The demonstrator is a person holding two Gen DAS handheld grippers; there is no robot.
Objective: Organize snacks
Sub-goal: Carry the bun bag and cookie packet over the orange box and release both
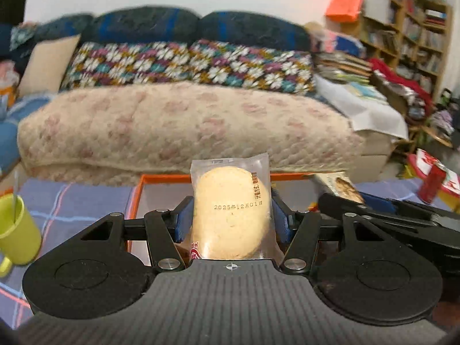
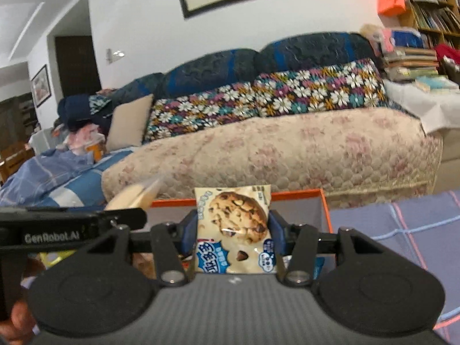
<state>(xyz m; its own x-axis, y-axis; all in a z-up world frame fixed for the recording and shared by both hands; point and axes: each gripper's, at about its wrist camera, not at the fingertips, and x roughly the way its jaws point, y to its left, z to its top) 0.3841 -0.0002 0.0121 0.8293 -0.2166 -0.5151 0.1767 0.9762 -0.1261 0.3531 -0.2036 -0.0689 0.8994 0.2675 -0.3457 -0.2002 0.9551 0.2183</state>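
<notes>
My left gripper [image 1: 231, 218] is shut on a clear packet with a pale round biscuit [image 1: 230, 210], held upright above the orange-rimmed box [image 1: 161, 178]. My right gripper [image 2: 233, 233] is shut on a chocolate-chip cookie packet [image 2: 234, 230], held upright above the same box [image 2: 299, 193]. In the left wrist view the right gripper's black body [image 1: 396, 215] reaches in from the right with its packet [image 1: 345, 185]. In the right wrist view the left gripper's body [image 2: 69, 224] enters from the left with the biscuit packet [image 2: 138, 194].
A green mug [image 1: 17, 230] stands at the table's left. A red can [image 1: 432, 182] and a red-white packet [image 1: 431, 161] sit at the right. The tablecloth [image 2: 402, 221] is purple plaid. A sofa [image 1: 187, 120] lies behind the table, bookshelves [image 1: 408, 28] at the far right.
</notes>
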